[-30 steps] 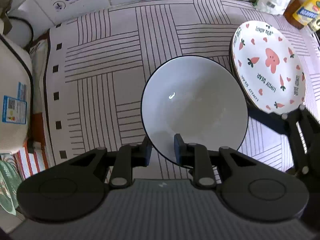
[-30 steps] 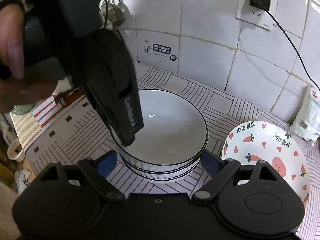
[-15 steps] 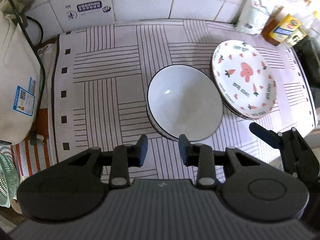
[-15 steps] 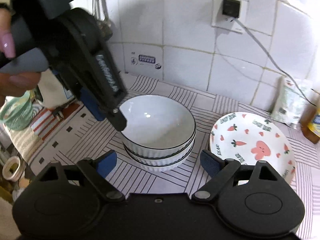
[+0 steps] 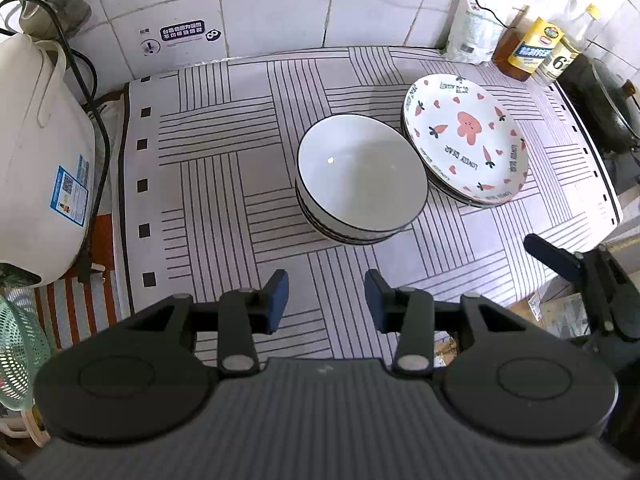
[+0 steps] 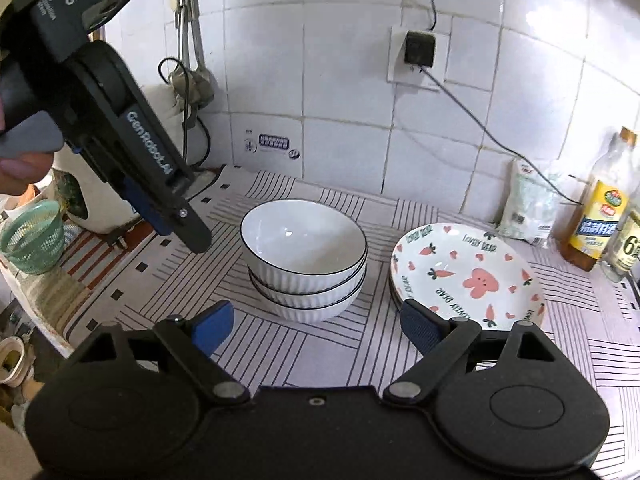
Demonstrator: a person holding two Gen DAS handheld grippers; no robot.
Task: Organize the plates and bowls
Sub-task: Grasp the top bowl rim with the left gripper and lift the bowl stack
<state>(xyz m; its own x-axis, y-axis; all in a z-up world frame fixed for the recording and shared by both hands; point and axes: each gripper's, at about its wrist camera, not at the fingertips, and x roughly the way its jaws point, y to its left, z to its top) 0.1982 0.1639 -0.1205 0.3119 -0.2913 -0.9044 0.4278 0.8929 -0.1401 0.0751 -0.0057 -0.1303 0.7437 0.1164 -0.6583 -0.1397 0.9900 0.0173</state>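
Now: left tongs (image 5: pixel 326 300) opening, empty | right tongs (image 6: pixel 316 330) wide, empty

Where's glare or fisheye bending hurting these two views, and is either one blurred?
Left wrist view: sharp; one small glint inside the top bowl; grout lines and the mat edge bow towards the corners. Right wrist view: also sharp; bright wash on the wall tiles at upper right; the wall curves strongly; a faint highlight in the bowl, none on the plates.

We have let go of the top bowl (image 5: pixel 362 172); our left tongs (image 5: pixel 326 300) are opening, drawn back, empty.
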